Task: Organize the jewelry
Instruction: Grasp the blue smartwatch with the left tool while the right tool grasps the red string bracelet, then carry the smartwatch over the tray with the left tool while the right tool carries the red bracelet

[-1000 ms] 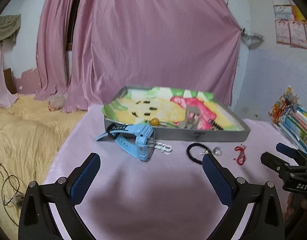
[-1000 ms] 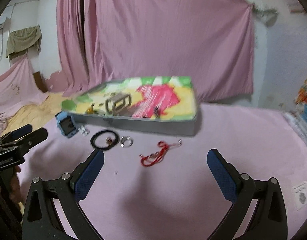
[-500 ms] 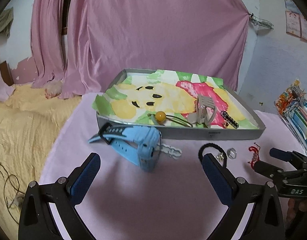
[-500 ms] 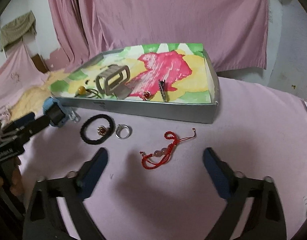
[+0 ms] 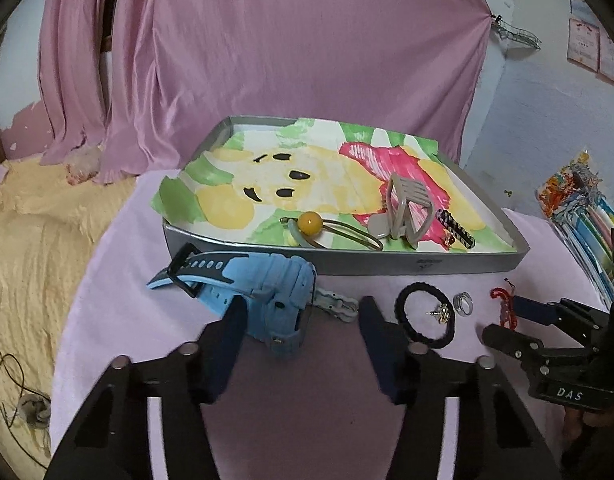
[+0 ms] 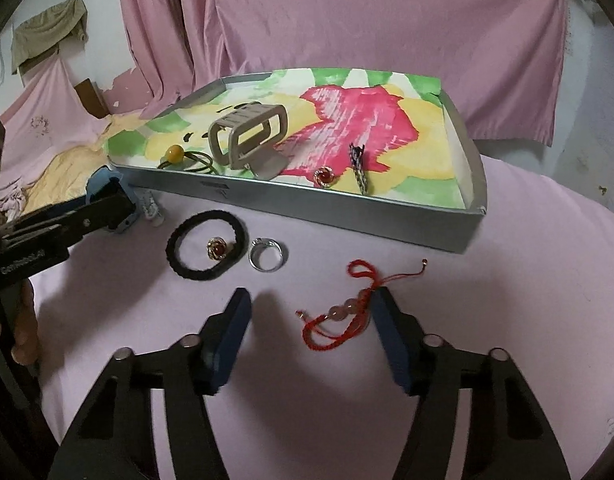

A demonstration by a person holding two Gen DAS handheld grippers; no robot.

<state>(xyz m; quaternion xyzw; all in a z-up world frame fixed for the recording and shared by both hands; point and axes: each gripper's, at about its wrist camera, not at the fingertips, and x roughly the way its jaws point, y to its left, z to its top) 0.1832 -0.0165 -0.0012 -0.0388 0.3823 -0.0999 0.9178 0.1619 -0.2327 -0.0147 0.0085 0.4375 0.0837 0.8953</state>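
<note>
Left gripper (image 5: 299, 344) low over the pink cloth (image 5: 307, 420), jaws released and straddling the blue watch (image 5: 267, 292); its left pad (image 5: 227, 344) sits against the watch body, right pad clear of it (contact hard to judge). Right gripper (image 6: 311, 328) also low, jaws released around the red cord bracelet (image 6: 339, 316); the right pad (image 6: 391, 336) touches or nearly touches the cord, nothing clamped. A hand (image 6: 25, 320) shows at 9 o'clock in the right wrist view, holding the left tool.

Grey tray (image 6: 347, 216) at 12 o'clock from both grippers, lined with a painted paper sheet. Inside: beige claw clip (image 6: 247, 140), yellow-bead hair tie (image 6: 179, 156), red-stone earring (image 6: 324, 176), dark braided clip (image 6: 358, 166).

On the cloth in front of the tray: black hair band (image 6: 207, 246) with a second red earring (image 6: 217, 248) lying inside its loop, silver ring (image 6: 266, 254) just beside it at 3 o'clock, white clasp piece (image 5: 335, 304) next to the watch. Stack of coloured booklets (image 5: 583, 216) at 3 o'clock of the left view.
</note>
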